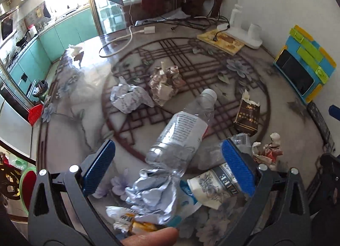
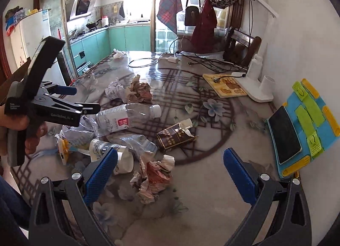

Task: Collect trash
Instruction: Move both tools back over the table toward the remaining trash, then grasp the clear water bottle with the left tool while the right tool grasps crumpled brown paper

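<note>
Trash lies scattered on a glass-topped patterned table [image 2: 204,207]. My left gripper [image 1: 169,167] is open just above the table. A crushed clear bottle [image 1: 180,131], a crumpled silver wrapper [image 1: 153,195] and a tipped paper cup [image 1: 214,188] lie between its blue fingers [image 1: 99,167]. From the right wrist view the left gripper [image 2: 82,99] hangs over the bottle [image 2: 127,118]. My right gripper [image 2: 171,174] is open, with a red-and-white paper wad [image 2: 155,175] between its fingers. A torn brown cigarette pack [image 2: 174,137] lies beyond.
Two more paper wads, white [image 1: 127,97] and brown [image 1: 164,85], lie further out. A white lamp base [image 2: 255,84], a yellow book [image 2: 227,85] and cables [image 2: 144,63] sit at the far side. A phone on a blue-and-yellow stand [image 2: 284,133] leans against the right wall.
</note>
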